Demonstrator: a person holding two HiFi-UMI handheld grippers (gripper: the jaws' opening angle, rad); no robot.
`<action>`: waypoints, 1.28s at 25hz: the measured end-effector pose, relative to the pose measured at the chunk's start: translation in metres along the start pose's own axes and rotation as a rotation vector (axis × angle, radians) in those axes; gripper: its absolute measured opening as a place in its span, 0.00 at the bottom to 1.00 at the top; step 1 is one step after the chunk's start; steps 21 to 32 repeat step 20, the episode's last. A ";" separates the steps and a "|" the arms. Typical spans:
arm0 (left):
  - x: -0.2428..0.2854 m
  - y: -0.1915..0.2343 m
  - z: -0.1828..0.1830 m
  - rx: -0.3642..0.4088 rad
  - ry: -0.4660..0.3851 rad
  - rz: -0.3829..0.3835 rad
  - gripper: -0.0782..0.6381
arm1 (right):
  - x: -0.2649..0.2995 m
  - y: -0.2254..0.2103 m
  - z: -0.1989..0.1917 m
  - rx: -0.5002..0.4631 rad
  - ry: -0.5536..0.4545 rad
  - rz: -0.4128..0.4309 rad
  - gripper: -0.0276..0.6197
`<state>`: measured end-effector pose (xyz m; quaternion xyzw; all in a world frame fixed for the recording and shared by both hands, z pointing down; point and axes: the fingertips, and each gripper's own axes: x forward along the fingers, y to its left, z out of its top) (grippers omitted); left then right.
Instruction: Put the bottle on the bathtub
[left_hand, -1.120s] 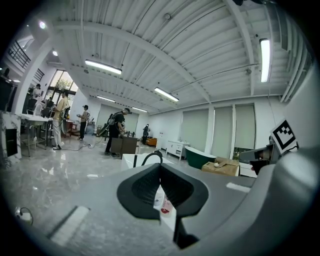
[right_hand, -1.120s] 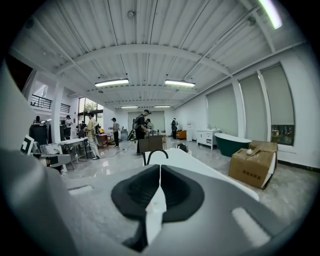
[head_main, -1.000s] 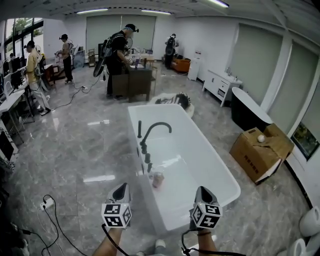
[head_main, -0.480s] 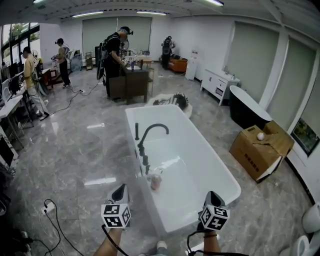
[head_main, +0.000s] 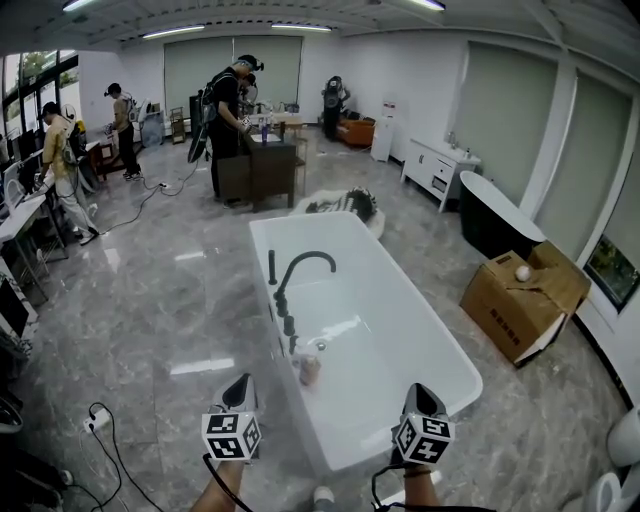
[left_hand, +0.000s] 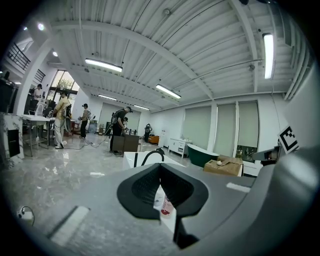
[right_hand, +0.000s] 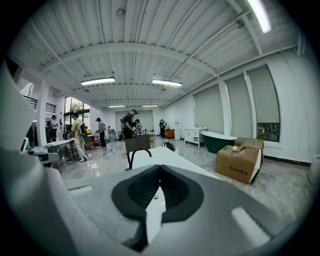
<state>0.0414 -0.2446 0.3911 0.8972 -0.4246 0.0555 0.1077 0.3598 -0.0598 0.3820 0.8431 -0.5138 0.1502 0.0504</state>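
A small pale bottle (head_main: 311, 366) with a pink lower part stands upright on the left rim of the white bathtub (head_main: 420, 330), just in front of the black faucet (head_main: 290, 280). My left gripper (head_main: 242, 381) hovers short of the tub's near left corner, shut and holding nothing. My right gripper (head_main: 420, 391) hangs over the tub's near right corner, also shut and bare. In the left gripper view the bottle (left_hand: 163, 204) shows through the gap below the closed tips of the left gripper (left_hand: 160, 166). The right gripper (right_hand: 160, 168) faces along the bathtub (right_hand: 167, 154).
A cardboard box (head_main: 520, 300) with a white ball sits on the floor right of the tub. A dark tub (head_main: 495, 220) and a white cabinet (head_main: 440, 168) stand at the right wall. Cables and a power strip (head_main: 95, 412) lie at the left. People work around a dark desk (head_main: 262, 165) far back.
The right gripper has drifted a little right and toward me. The bottle stays on the tub rim, and the left gripper has barely moved.
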 end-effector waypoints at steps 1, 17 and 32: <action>0.000 0.000 0.000 0.000 0.001 0.001 0.12 | 0.001 0.000 0.000 -0.002 0.003 0.000 0.05; -0.006 0.006 0.000 -0.005 -0.001 0.021 0.12 | 0.004 0.004 -0.003 -0.024 0.038 0.003 0.05; -0.011 0.011 -0.002 -0.011 0.002 0.031 0.12 | 0.004 0.011 -0.004 -0.038 0.047 0.004 0.05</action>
